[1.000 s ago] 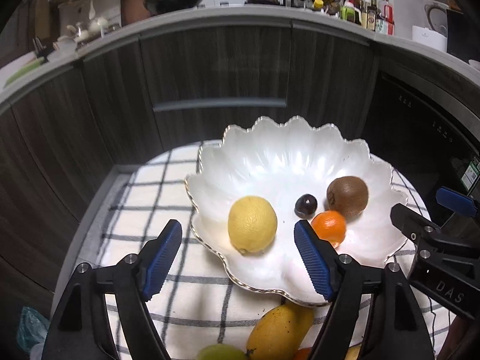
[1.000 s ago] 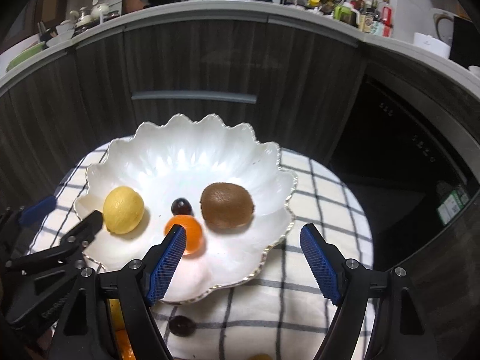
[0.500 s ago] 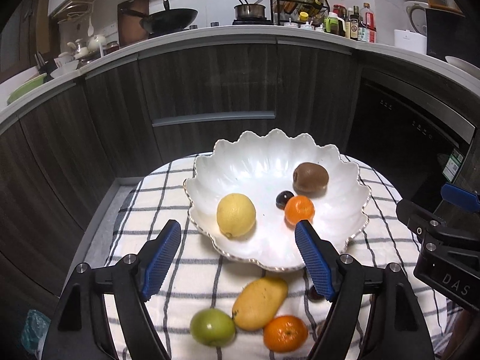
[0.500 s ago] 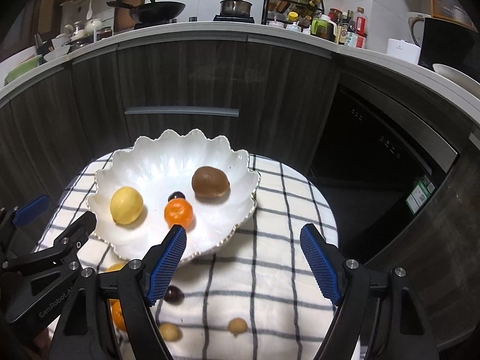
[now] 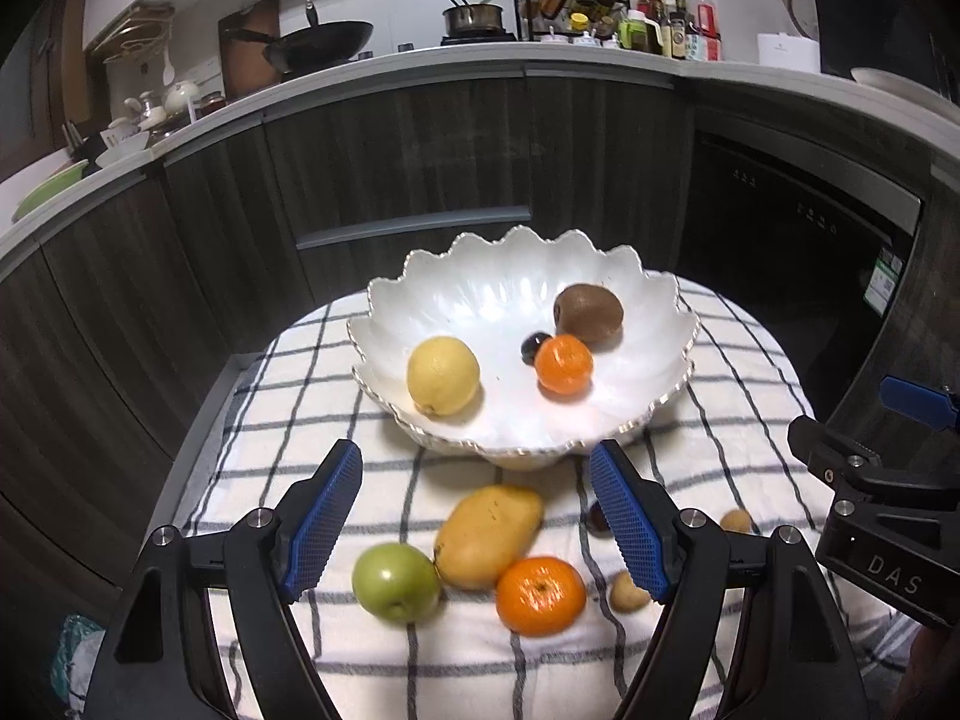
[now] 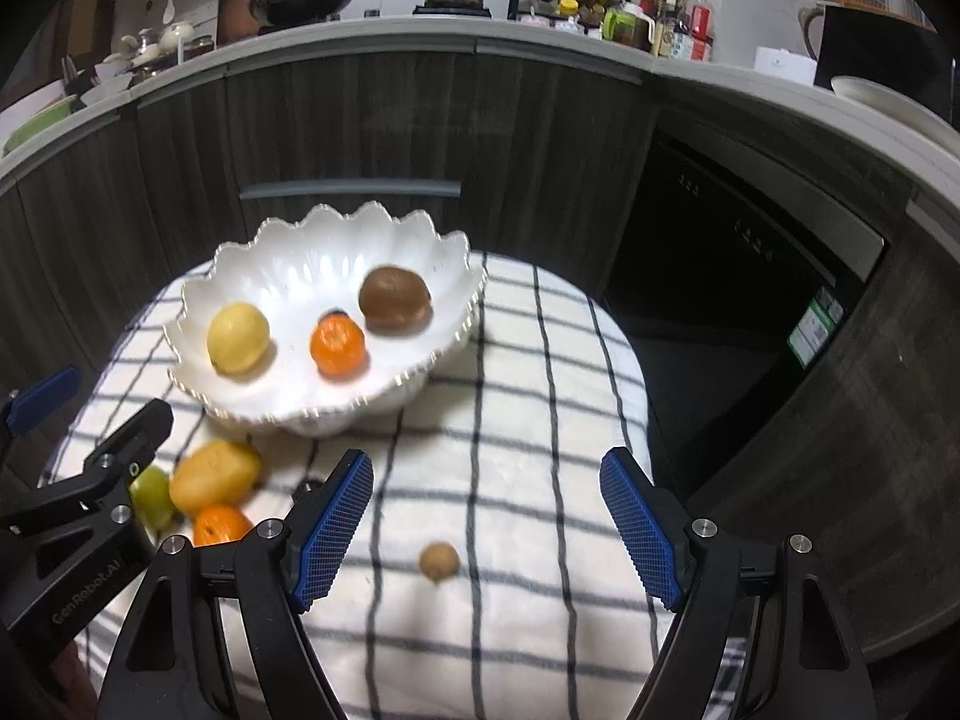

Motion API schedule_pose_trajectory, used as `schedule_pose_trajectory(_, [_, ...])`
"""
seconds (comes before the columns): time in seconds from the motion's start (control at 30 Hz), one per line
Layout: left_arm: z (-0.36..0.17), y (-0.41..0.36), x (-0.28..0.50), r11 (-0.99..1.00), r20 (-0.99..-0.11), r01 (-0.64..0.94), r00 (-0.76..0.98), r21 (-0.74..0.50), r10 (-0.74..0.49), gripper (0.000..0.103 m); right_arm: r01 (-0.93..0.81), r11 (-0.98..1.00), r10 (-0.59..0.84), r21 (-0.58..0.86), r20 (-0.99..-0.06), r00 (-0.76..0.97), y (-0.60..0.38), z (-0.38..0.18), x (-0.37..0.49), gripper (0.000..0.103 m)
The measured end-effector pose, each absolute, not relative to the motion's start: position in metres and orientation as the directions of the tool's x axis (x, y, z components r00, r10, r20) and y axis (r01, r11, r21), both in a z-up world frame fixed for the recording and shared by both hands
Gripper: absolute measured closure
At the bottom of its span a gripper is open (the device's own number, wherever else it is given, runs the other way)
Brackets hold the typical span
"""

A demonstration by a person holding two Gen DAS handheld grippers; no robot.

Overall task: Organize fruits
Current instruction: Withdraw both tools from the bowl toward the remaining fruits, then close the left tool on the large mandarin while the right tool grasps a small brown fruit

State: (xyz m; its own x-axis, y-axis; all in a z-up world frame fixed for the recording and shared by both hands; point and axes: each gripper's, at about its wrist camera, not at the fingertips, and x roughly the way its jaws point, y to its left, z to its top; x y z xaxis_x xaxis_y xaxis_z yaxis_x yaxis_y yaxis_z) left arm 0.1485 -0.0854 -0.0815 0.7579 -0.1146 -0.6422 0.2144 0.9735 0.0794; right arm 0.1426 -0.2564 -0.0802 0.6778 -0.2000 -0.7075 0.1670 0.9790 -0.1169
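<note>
Both grippers, left gripper (image 5: 475, 525) and right gripper (image 6: 486, 531), have drawn back from the white scalloped ceramic bowl (image 5: 630, 438), jaws apart and empty, exposing the yellow-orange mango (image 5: 487, 535) and neighbouring loose fruit on the checked-cloth table (image 6: 528, 420), probably next for pickup.

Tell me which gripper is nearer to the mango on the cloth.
Left. The left gripper has the mango directly between its open fingers' line of sight; the right gripper sits off to the mango's right, over bare cloth.
</note>
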Motion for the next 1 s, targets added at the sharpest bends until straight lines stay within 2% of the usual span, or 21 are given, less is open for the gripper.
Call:
schedule_pose_trajectory(0.47, [-0.120, -0.082, 0.132, 0.976, -0.653, 0.178, 0.755, 0.125, -0.054, 0.025, 0.116, 0.984, -0.179, -0.137, -0.752, 0.635, -0.251, -0.128, 0.138, 0.027])
schedule_pose_trajectory(1.0, [-0.147, -0.100, 0.129, 0.973, -0.704, 0.212, 0.705, 0.089, -0.089, 0.026, 0.107, 0.988, -0.152, -0.108, -0.771, 0.619, -0.262, -0.143, 0.141, 0.029])
